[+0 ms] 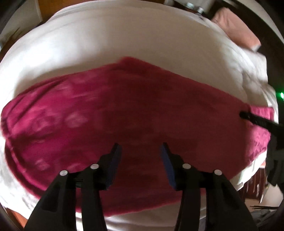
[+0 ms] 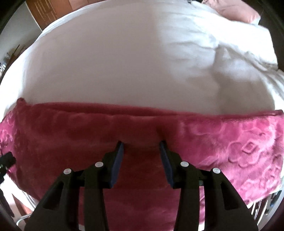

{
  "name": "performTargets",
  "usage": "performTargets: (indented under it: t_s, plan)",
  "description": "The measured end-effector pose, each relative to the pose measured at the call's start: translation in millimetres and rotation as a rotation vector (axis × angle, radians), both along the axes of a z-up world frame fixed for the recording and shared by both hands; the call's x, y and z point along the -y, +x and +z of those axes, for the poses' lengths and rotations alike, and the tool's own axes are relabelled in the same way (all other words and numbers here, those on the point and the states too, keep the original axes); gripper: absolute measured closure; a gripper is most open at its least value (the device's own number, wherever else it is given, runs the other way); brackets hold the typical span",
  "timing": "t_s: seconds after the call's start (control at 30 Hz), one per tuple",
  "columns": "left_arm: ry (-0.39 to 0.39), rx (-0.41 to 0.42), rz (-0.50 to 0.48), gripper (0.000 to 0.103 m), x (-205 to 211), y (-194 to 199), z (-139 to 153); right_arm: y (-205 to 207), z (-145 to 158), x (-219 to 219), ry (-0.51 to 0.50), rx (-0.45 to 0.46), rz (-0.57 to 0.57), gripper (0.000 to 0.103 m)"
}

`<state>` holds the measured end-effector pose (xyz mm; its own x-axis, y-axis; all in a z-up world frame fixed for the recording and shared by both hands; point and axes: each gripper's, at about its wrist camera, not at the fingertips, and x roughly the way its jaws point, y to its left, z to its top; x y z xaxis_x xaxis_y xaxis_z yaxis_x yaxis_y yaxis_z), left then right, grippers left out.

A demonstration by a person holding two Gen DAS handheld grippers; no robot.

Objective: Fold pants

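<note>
Magenta fleece pants [image 1: 134, 110] with a pale embossed pattern lie spread across a white bed, and also show in the right wrist view [image 2: 71, 131]. My left gripper [image 1: 141, 147] is open just above the middle of the fabric, holding nothing. My right gripper [image 2: 141, 144] is open, its fingertips at the fabric near the folded far edge, which puckers between them. The right gripper's black tip [image 1: 248, 116] shows at the pants' right end in the left wrist view. The left gripper's tip [image 2: 7, 160] shows at the left edge of the right wrist view.
The white sheet of the bed [image 1: 124, 40] spreads beyond the pants, rumpled at the far right [image 2: 230, 58]. A pink pillow [image 1: 234, 30] lies at the far right corner. Wooden furniture [image 2: 46, 12] stands behind the bed at the left. The bed's near edge drops off at the lower right [image 1: 248, 188].
</note>
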<state>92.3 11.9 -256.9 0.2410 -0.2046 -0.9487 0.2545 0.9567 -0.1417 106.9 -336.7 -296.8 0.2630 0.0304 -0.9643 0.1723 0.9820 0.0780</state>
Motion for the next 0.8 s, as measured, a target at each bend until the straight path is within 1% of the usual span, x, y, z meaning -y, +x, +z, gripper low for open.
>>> performTargets:
  t_s: [0.03, 0.1, 0.17, 0.27, 0.3, 0.33, 0.37, 0.4, 0.47, 0.53, 0.6, 0.63, 0.73, 0.8]
  plan:
    - [0.007, -0.002, -0.016, 0.053, 14.2, 2.2, -3.5, 3.9, -6.8, 2.6, 0.018, -0.011, 0.01, 0.06]
    - [0.025, -0.007, -0.034, 0.053, 38.5, 8.3, -10.4, 9.5, -13.9, 1.6, 0.015, -0.021, 0.037, 0.06]
    - [0.035, -0.014, -0.034, 0.053, 55.2, 13.6, -13.8, 12.5, -19.9, -0.7, 0.012, -0.027, 0.062, 0.06]
    - [0.041, -0.028, -0.019, 0.053, 77.9, 15.4, -15.0, 7.3, -20.7, 3.8, 0.048, -0.014, 0.077, 0.06]
    - [0.04, -0.03, -0.015, 0.053, 86.2, 15.2, -14.7, 2.3, -16.8, 7.1, 0.073, -0.002, 0.087, 0.06]
    - [0.039, -0.03, -0.015, 0.052, 94.6, 14.3, -13.8, -9.7, -10.5, 32.1, 0.093, 0.009, 0.094, 0.06]
    - [0.036, -0.03, -0.017, 0.049, 103.6, 12.9, -12.2, -21.7, -1.6, 49.2, 0.116, 0.027, 0.103, 0.06]
    - [0.033, -0.03, -0.022, 0.044, 117.4, 14.1, -12.8, -29.0, 6.4, 59.8, 0.134, 0.049, 0.108, 0.059]
    - [0.017, -0.023, -0.044, 0.042, 135.1, 11.7, -7.3, -49.9, 25.6, 81.4, 0.153, 0.086, 0.102, 0.052]
    - [0.01, -0.017, -0.069, 0.042, 156.6, 11.3, -3.9, -71.9, 44.2, 108.3, 0.145, 0.133, 0.072, 0.045]
    - [-0.006, -0.013, -0.101, 0.04, 180.8, 10.5, -0.1, -91.3, 64.7, 137.1, 0.131, 0.161, 0.021, 0.044]
    - [-0.014, -0.008, -0.119, 0.039, 192.3, 9.6, 2.2, -103.4, 72.7, 158.0, 0.124, 0.174, -0.017, 0.043]
    - [-0.032, 0.003, -0.167, 0.037, 218.6, 3.9, 9.4, -143.3, 85.1, 204.0, 0.08, 0.198, -0.115, 0.04]
    - [-0.046, 0.008, -0.197, 0.036, 237.6, 0.6, 13.0, -165.4, 92.1, 231.7, 0.045, 0.214, -0.181, 0.036]
